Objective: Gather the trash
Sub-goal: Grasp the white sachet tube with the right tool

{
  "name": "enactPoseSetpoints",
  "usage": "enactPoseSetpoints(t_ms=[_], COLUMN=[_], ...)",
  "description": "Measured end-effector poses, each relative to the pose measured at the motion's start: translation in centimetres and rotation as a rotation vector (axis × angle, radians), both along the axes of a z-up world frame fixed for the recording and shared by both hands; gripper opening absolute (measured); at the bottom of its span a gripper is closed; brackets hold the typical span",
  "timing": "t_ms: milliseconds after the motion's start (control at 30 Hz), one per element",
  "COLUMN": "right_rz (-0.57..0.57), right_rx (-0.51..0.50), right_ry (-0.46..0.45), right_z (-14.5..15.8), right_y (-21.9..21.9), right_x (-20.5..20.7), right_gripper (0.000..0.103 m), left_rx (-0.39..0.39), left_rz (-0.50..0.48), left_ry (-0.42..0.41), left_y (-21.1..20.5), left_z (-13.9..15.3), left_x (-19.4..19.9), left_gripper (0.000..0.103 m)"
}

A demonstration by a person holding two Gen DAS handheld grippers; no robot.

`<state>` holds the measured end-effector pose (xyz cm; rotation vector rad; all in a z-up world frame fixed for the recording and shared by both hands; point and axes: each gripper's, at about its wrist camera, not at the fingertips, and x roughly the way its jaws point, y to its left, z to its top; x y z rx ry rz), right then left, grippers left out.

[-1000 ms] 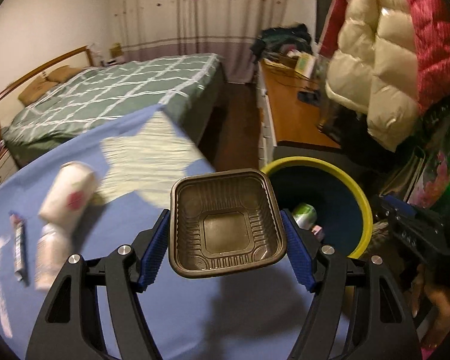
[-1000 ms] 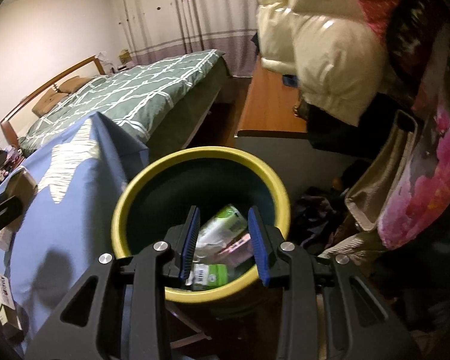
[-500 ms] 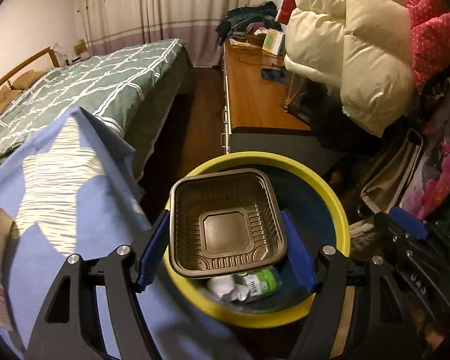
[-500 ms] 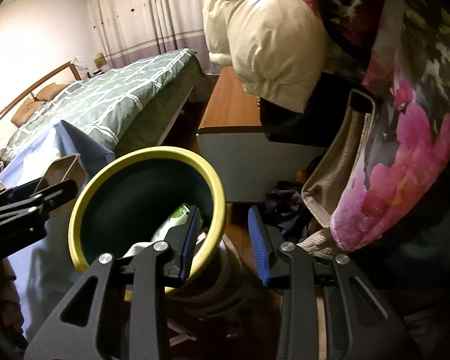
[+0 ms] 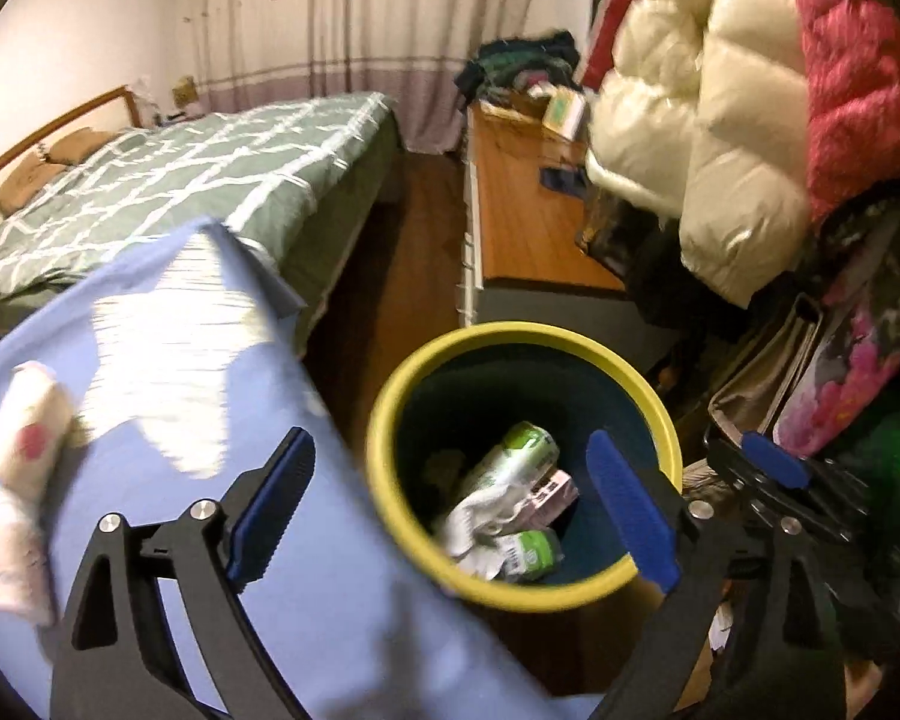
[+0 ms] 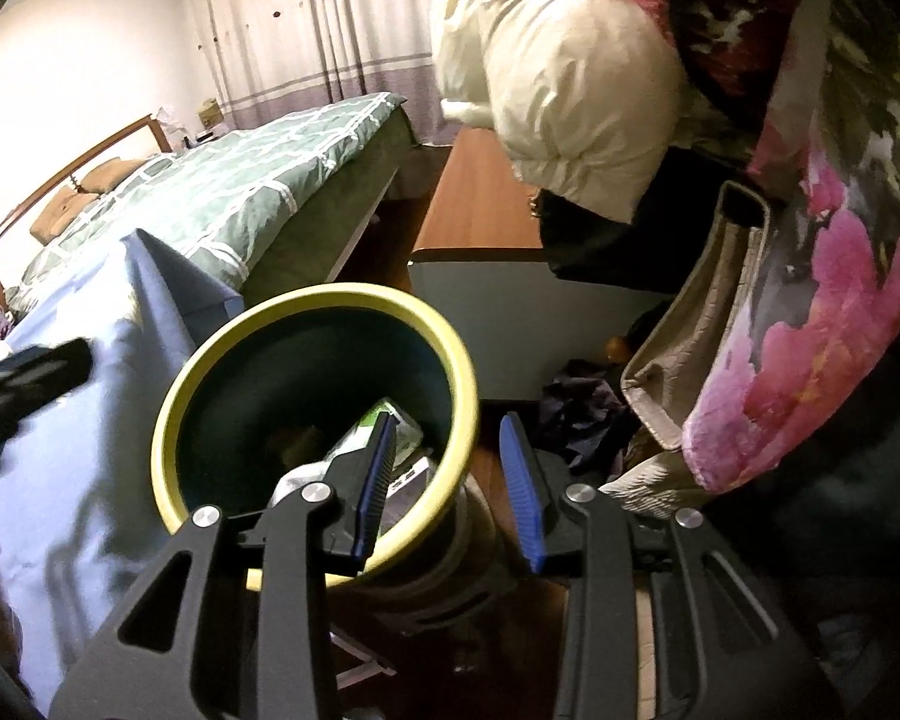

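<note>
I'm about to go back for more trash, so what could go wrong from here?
The bin stands close against the blue cloth's edge; swinging the open left tool back across could clip the yellow rim and tip it.

The white rolled item lies loose on the cloth and looks round, so a careless grasp might roll it away.

The open right tool straddles the bin rim, one finger inside, so pulling sideways could drag the bin.
</note>
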<state>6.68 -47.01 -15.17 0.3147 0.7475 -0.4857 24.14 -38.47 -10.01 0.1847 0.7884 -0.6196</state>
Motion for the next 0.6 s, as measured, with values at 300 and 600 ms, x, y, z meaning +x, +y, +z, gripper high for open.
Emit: enactPoseSetpoints(t_ms=[300, 600], right_rz=[0.167, 0.451], right_rx=[0.019, 0.016], right_ry=[0.004, -0.024], right_z=[0.1, 2.1], right_y=[5.6, 16.8], right_x=[2.3, 5.4], right_gripper=[0.035, 0.035], left_rx=[-0.009, 0.035], left_rz=[0.16, 0.392], left_ry=[-0.033, -0.07], left_y=[13.3, 27.5], left_z=[2.3, 2.5], left_x=[-3.9, -8.1], left_gripper=[0.093, 0.093])
